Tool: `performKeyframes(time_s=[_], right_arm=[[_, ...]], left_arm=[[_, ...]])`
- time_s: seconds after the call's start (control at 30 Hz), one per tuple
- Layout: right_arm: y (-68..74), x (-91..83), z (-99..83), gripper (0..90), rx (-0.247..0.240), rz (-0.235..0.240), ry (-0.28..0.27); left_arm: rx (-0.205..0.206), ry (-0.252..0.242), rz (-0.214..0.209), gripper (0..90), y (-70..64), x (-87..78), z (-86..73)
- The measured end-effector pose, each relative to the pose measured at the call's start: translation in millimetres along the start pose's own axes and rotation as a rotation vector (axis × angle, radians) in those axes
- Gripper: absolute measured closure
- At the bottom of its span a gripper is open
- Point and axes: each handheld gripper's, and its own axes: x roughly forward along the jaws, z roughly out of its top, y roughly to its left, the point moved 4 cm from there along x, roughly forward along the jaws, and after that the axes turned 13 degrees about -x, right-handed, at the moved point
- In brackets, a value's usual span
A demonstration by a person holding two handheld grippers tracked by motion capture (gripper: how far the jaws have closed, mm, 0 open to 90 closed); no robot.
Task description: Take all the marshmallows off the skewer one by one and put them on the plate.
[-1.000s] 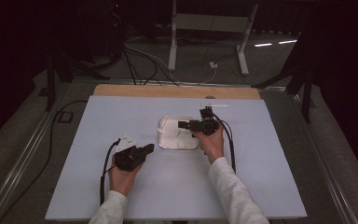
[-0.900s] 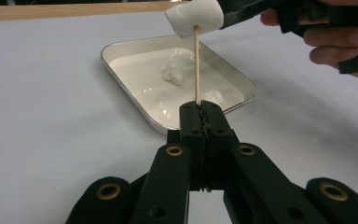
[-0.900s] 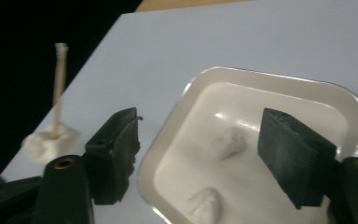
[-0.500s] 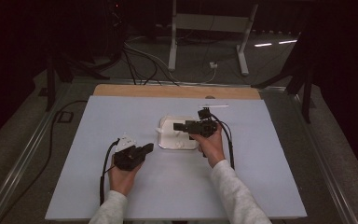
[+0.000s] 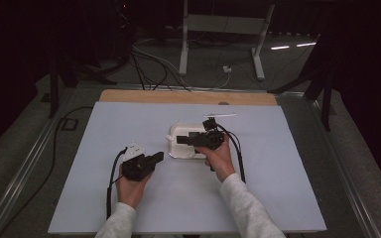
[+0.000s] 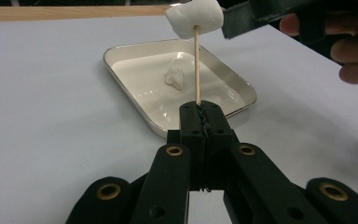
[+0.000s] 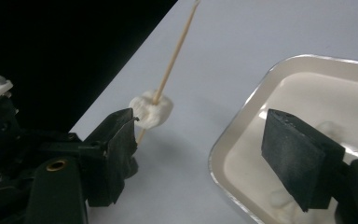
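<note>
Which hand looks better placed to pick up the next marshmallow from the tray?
Right. The right gripper hangs open over the tray, where a marshmallow piece lies. The left gripper is shut on the skewer, which carries a marshmallow.

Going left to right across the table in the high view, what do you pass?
Left hand-held gripper, clamped on a thin skewer → white tray → right hand-held gripper, reaching over the tray with its jaws apart → right hand → bare table surface.
</note>
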Motion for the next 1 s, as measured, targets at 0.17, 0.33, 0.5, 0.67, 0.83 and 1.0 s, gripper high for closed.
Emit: performKeyframes(time_s=[0.17,0.33,0.5,0.67,0.83,1.0], right_arm=[[7.4,6.6,-1.9,23.2,-0.008,0.028,0.013],[15.5,13.4,-4.5,18.8,-0.016,0.083,0.028],[19.9,20.6,-7.0,27.9,-0.005,0.112,0.040],[20.6,25.2,-7.2,44.2,0.039,0.147,0.022],[18.0,28.1,-7.3,61.8,0.094,0.166,0.014],[17.8,25.3,-5.0,76.2,0.099,0.157,-0.019]], left_arm=[[-0.010,-0.007,-0.005,90.0,-0.7,0.5,0.6],[-0.014,-0.012,-0.010,90.0,-1.5,0.2,1.2],[-0.013,-0.017,-0.019,90.0,-3.1,-0.1,1.5],[-0.007,-0.023,-0.031,90.0,-5.3,0.1,1.7],[0.000,-0.029,-0.042,90.0,-7.1,-0.2,2.0],[0.002,-0.029,-0.050,90.0,-8.4,0.6,1.6]])
